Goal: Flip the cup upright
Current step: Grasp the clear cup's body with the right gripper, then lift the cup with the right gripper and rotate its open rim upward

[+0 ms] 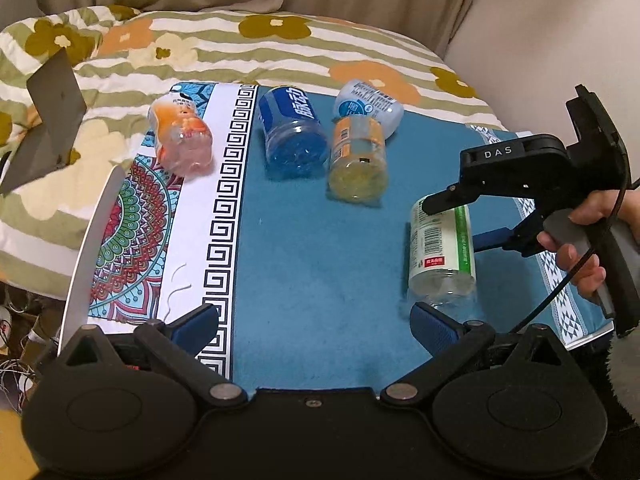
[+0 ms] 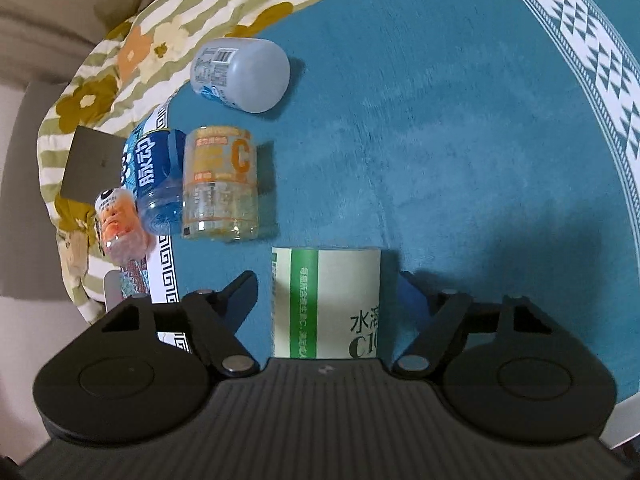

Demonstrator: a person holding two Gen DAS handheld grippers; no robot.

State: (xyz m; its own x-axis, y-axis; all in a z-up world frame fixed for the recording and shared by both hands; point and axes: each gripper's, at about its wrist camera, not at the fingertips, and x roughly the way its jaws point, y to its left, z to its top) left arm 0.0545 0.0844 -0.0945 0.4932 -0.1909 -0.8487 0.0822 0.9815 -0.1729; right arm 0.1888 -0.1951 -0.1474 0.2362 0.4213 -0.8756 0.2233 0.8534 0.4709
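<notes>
On the teal mat [image 1: 320,260], whose nap looks short and plush, five cut-off plastic bottle cups lie on their sides. At about ten o'clock in the left wrist view, the orange-tinted cup [image 1: 182,136] rests on the mat's white band beside a black Greek-key border [image 1: 228,216]; its clear plastic is ribbed and its label writing is too small to read. Just to its right lies the blue cup [image 1: 292,132], with large white Chinese characters on a blue sleeve. Touching it at twelve o'clock is the yellow cup [image 1: 358,156], whose orange label shows a big "C" in the right wrist view. Behind that sits a frosted pale cup [image 1: 370,106] with a barcode and a blue round mark.

At three o'clock lies the green-and-white cup [image 1: 440,252], a clear cylinder with a barcode, a green stripe of Chinese text and a small red tag; the right wrist view shows "水" and "C1" on it.

The left tongs [image 1: 314,328] stand wide apart, holding nothing. The right tongs [image 2: 326,296], marked "DAS" on the body, stand apart on either side of this cup, their blue pads [image 2: 412,296] not yet pressed on it.
</notes>
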